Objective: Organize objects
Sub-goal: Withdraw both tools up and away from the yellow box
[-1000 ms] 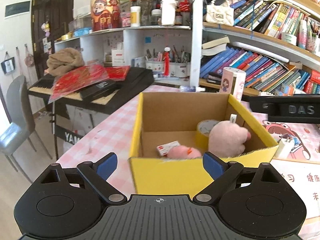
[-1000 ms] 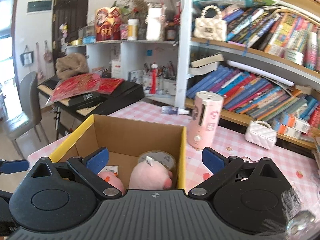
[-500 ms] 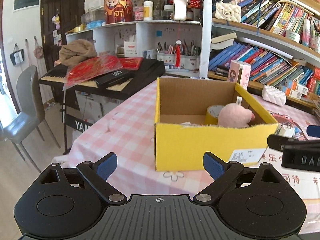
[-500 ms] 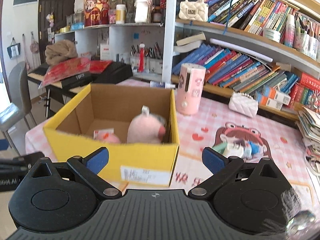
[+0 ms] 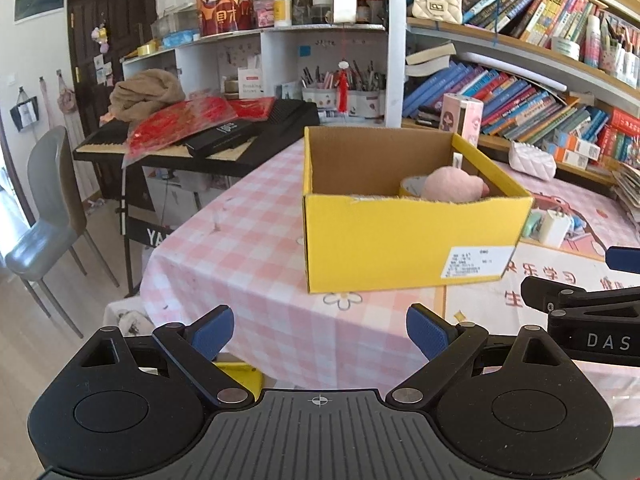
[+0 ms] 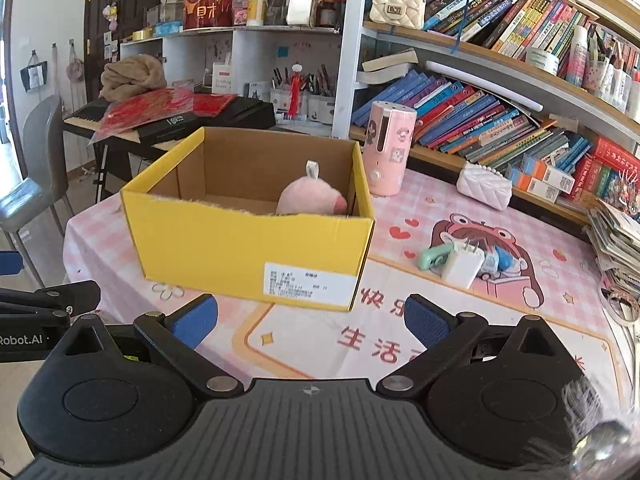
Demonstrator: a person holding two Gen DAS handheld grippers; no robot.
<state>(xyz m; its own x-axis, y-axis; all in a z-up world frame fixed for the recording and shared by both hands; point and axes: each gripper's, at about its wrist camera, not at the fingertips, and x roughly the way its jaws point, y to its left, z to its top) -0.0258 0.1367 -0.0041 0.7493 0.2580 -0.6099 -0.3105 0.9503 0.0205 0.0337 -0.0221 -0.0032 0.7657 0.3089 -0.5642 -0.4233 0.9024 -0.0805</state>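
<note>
a yellow cardboard box [image 5: 404, 240] was seen standing open-topped on the pink checked tablecloth [image 5: 240, 248], near the table's corner. inside it, a pink plush toy [image 6: 310, 200] was noted against the right wall, with a tape roll [image 5: 412, 186] just beside it. a white plug adapter [image 6: 460, 266] and small items were recorded on the cartoon mat [image 6: 440, 320] to the box's right, apart from it. a pink cylindrical container [image 6: 388, 148] was noted behind the box. both the left gripper [image 5: 319, 330] and right gripper [image 6: 310, 320] were held wide, empty, short of the box.
</note>
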